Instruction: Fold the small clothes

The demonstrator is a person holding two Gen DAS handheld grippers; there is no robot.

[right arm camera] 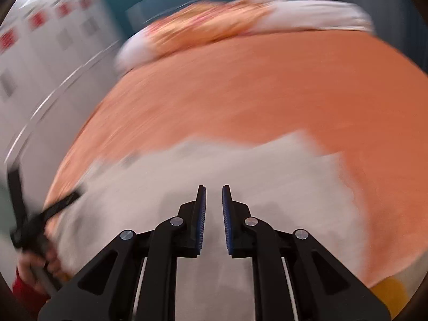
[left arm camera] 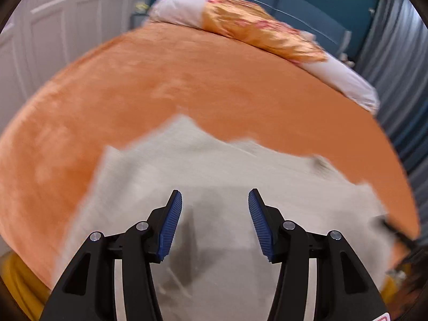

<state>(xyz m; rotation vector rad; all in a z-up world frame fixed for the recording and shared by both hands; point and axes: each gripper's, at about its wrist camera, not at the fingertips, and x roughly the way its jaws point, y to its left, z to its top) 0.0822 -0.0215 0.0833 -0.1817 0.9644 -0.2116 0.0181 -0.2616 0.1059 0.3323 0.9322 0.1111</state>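
A pale grey-white garment [left arm camera: 214,165] lies spread on the orange bedspread [left arm camera: 160,80]; it also shows in the right wrist view [right arm camera: 214,165]. My left gripper [left arm camera: 215,200] hovers above the garment with its blue pads wide apart and nothing between them. My right gripper [right arm camera: 214,195] is above the same garment, its pads close together with a narrow gap and nothing visible between them. The left gripper also shows at the left edge of the right wrist view [right arm camera: 40,214], held by a hand. Both views are blurred.
An orange floral and white pillow [left arm camera: 254,32] lies along the far edge of the bed. White wardrobe doors [left arm camera: 53,26] stand to the left. A teal wall [left arm camera: 307,0] and grey curtain [left arm camera: 401,80] are behind. A yellow cloth [right arm camera: 390,291] hangs below the bed's near edge.
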